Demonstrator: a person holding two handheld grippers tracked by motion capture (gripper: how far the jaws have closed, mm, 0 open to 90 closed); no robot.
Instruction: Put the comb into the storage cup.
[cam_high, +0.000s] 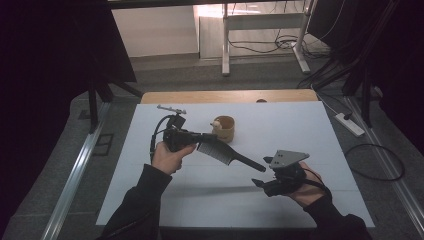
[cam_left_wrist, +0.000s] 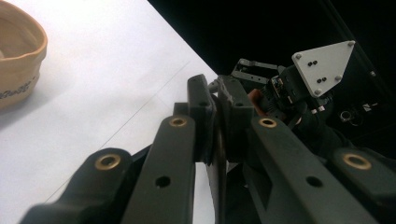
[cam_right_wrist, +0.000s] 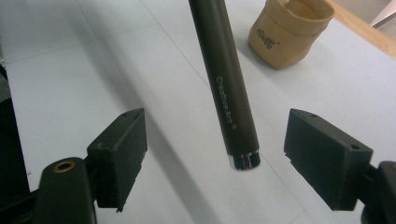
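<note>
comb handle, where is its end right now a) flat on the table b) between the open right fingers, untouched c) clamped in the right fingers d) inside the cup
b: in the right gripper view the comb handle's end sits between the right gripper's open fingers, with a gap on each side.

The room is dim, dark curtains swallowing both sides. Light falls from ahead, brightest on the far wall (cam_high: 160, 30), and the white table (cam_high: 300, 130) catches it evenly, without glare. The comb (cam_right_wrist: 226, 84) throws a soft, long shadow across the table. Up close, the left gripper (cam_left_wrist: 217, 116) blurs and its jaws lose all detail in darkness.
</note>
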